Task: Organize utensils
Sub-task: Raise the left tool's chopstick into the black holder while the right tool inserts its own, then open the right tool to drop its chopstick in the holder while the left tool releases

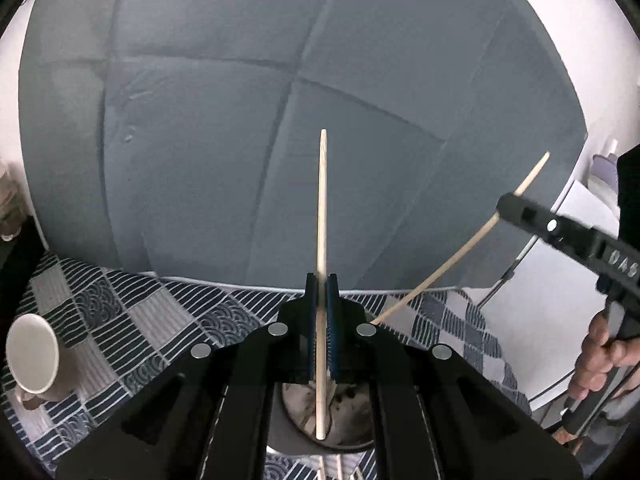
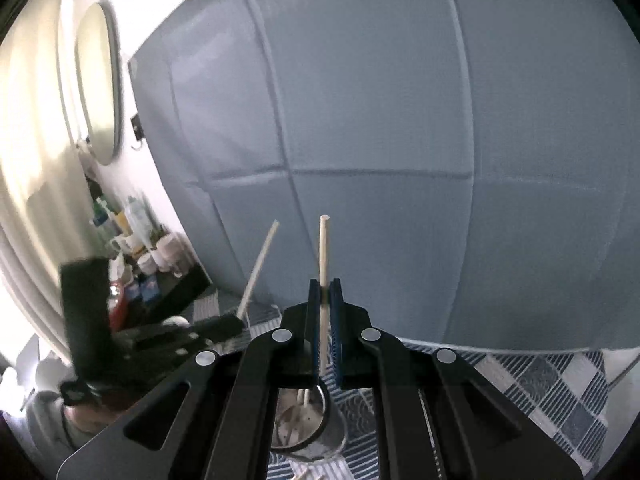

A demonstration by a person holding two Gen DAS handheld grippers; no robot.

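My left gripper [image 1: 322, 284] is shut on a pale wooden chopstick [image 1: 322, 200] that stands upright between the pads, its lower end over a round holder [image 1: 340, 420] below. My right gripper [image 2: 325, 288] is shut on a second chopstick [image 2: 323, 248], its lower end over the same glass holder [image 2: 304, 420]. The right gripper [image 1: 520, 210] shows at the right of the left wrist view with its chopstick [image 1: 460, 256] slanting. The left gripper [image 2: 228, 326] shows at the left of the right wrist view with its chopstick [image 2: 258, 268].
A white mug [image 1: 34, 354] lies on its side on the blue patterned cloth [image 1: 140, 320]. A grey padded headboard [image 1: 280, 120] stands behind. More chopsticks [image 1: 340, 470] lie at the bottom edge. A shelf with bottles [image 2: 136, 236] and a round mirror [image 2: 98, 84] are at the left.
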